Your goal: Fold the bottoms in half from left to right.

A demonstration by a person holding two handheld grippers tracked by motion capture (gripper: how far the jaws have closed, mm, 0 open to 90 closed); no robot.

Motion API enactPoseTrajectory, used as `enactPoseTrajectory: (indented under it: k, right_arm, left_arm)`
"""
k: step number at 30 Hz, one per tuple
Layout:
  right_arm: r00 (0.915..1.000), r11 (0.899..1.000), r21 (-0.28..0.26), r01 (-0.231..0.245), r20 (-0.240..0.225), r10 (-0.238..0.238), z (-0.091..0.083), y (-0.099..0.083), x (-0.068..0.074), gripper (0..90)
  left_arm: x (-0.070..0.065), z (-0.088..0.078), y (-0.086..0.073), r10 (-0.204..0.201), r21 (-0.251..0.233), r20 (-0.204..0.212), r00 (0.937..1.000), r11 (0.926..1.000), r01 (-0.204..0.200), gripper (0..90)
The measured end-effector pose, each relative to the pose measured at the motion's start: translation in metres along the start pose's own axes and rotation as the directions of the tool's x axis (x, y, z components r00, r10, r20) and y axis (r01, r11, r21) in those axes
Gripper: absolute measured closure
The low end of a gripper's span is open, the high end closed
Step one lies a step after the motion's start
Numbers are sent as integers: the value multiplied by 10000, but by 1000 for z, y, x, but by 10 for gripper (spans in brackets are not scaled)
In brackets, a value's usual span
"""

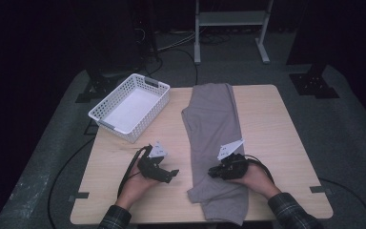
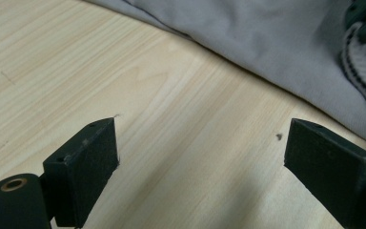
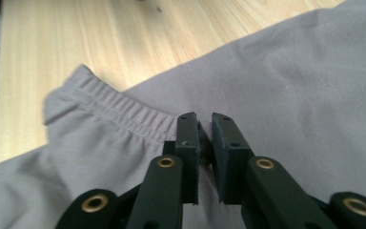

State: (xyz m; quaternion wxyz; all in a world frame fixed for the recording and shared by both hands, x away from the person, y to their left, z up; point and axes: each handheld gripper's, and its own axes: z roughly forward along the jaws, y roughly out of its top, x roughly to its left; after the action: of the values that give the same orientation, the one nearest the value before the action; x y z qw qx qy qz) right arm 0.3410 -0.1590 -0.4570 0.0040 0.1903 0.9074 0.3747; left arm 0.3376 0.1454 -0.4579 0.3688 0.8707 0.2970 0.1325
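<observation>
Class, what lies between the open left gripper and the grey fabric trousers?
Bare light wooden tabletop separates the left gripper from the grey trousers, as the left gripper view shows.

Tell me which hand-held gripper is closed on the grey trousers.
The right hand-held gripper: its jaws are pinched on the grey trousers near the elastic waistband. The left hand-held gripper stands wide open over bare table, beside the cloth.

Both forearms enter from the near edge, each hand wrapped around its tool from below. The left tongs (image 1: 170,175) lie low and nearly level, pointing toward the right tongs (image 1: 213,171), with their jaws standing wide apart and nothing between them. The right tongs point back toward the left, their jaws drawn nearly together with only a narrow slit remaining, pads (image 3: 188,138) angled downward.
</observation>
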Motion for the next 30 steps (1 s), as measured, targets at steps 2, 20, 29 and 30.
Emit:
enactPoseTrajectory:
  k: [2, 20, 29, 30]
  right_arm:
    - [10000, 10000, -86, 11, -64, -12, -6, -2, 3, 825]
    - [9893, 9994, -250, 218, -1438, -252, -60, -55, 53, 831]
    - [9828, 9986, 466, 267, -1837, -177, -56, -73, 68, 801]
    - [9810, 9982, 532, 277, -1934, -169, -56, -74, 69, 772]
  left_arm:
    - [0, -1, -1, 12, 14, 5, 10000, 10000, -12, 101]
    - [-10, -3, -3, 96, 57, 214, 9997, 9999, -97, 101]
    - [-38, 6, 3, 591, 166, 842, 9947, 9980, -607, 94]
    - [-42, 7, 4, 677, 170, 908, 9936, 9974, -695, 92]
